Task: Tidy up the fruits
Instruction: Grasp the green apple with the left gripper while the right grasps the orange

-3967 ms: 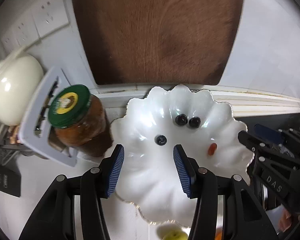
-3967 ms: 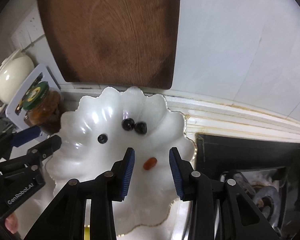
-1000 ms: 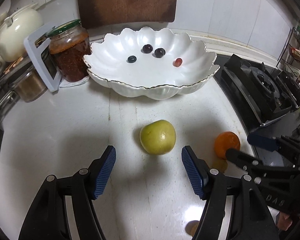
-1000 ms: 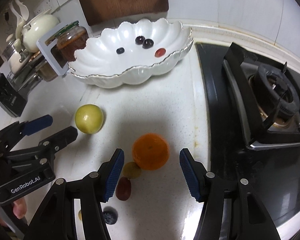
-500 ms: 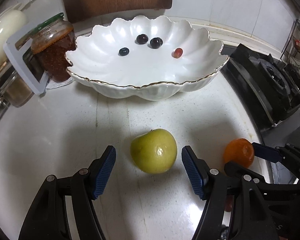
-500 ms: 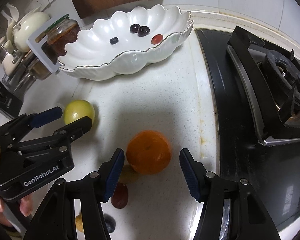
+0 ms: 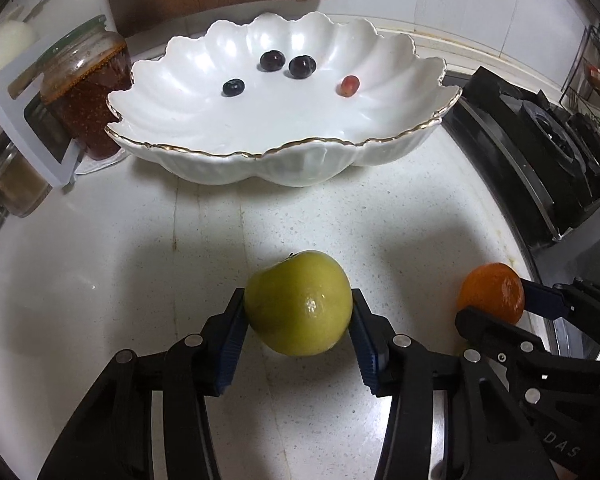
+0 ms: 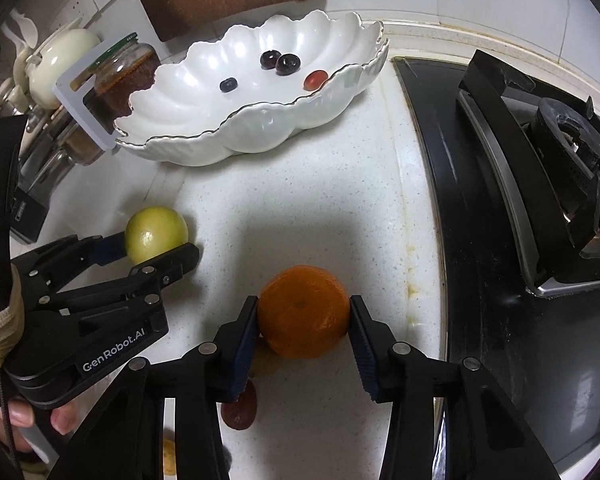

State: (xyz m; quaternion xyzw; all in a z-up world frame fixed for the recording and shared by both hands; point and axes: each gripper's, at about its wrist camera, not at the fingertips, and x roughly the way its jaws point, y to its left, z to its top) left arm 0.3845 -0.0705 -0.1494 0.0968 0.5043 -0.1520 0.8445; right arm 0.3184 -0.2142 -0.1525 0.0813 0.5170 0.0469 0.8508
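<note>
Down on the white speckled table, the round yellow-green apple [image 7: 298, 302] sits clamped at its widest part in the left gripper [image 7: 298, 334], stem end up and tipped away. Beside it, the right gripper [image 8: 303, 330] squeezes the round orange tangerine [image 8: 303, 311]. Both look firm but smooth, so a mid-line hold seems safest. No real long axis. The scalloped white porcelain bowl [image 7: 300, 168] waits beyond.

Both wrist views sit low over the table [image 7: 100, 260], close in, facing the bowl [image 7: 284, 160] at the wall. The right view looks from nearer the stove [image 8: 540, 200]; both share the bowl [image 8: 260, 136].
</note>
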